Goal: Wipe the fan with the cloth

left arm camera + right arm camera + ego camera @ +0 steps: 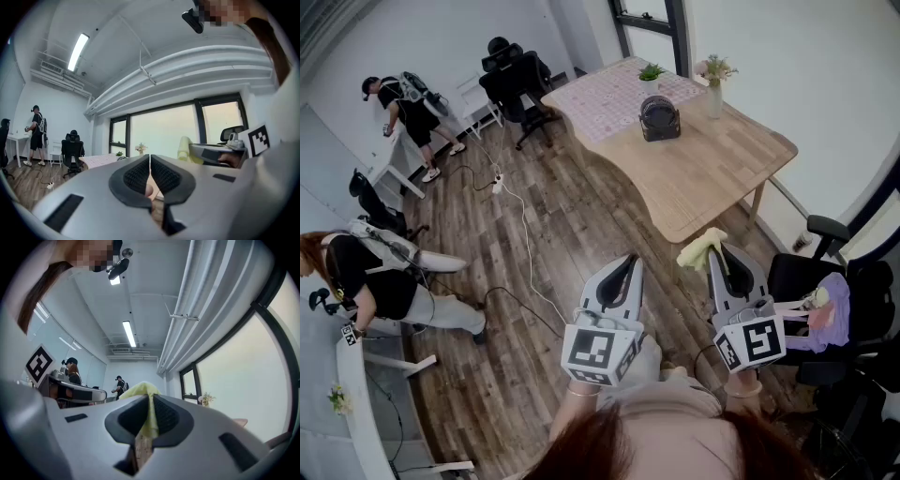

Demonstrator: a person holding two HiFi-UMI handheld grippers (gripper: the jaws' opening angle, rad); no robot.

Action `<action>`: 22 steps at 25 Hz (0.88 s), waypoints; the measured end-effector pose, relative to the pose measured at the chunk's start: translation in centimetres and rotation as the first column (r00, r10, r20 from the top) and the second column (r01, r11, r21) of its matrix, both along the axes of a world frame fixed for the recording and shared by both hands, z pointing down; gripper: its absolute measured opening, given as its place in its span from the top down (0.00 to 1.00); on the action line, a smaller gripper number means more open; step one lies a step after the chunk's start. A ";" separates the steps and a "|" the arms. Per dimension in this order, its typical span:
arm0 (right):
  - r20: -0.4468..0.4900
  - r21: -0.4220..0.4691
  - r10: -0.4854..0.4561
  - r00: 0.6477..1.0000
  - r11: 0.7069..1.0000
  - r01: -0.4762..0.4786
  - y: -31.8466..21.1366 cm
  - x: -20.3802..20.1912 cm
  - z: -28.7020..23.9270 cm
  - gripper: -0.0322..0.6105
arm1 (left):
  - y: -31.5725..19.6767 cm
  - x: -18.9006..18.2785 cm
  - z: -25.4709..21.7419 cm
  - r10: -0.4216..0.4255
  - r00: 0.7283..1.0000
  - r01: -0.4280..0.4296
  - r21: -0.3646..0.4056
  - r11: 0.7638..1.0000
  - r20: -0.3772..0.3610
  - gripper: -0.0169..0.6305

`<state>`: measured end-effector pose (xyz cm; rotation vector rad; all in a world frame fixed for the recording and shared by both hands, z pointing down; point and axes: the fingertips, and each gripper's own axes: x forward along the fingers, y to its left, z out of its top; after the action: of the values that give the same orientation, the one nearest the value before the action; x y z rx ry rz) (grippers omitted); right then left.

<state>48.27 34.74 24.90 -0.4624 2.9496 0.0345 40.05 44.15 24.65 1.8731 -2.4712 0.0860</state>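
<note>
A small black fan (660, 120) stands on the wooden table (712, 178), well ahead of both grippers. My right gripper (720, 249) is shut on a yellow cloth (701, 247), which bunches out past its tips; in the right gripper view the cloth (146, 401) is pinched between the dark pads. My left gripper (627, 262) is held beside it over the floor, jaws shut with nothing between them, as the left gripper view (150, 163) shows. Both grippers are held short of the table's near corner.
On the table a pink patterned mat (609, 94), a small potted plant (651, 73) and a vase of flowers (715, 86) stand near the fan. Black office chairs (517, 82) are at the far end and at the right (834, 281). A white cable (520, 225) runs over the floor. People work at the left.
</note>
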 end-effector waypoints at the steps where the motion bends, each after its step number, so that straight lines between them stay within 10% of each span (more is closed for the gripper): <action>1: 0.003 0.004 0.000 1.000 1.000 0.000 -0.2 -0.1 -0.2 0.91 | -0.3 0.0 0.0 0.003 1.000 -0.003 0.000 1.000 -0.001 0.95; 22: -0.002 0.014 0.062 0.998 0.998 -0.062 -6.9 -9.9 -0.5 0.91 | -7.3 -10.6 0.4 0.069 0.997 -0.068 0.030 0.997 -0.032 0.95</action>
<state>38.32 27.84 24.43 -0.5527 2.9343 0.0622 29.46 36.88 25.03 1.9547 -2.4001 0.0210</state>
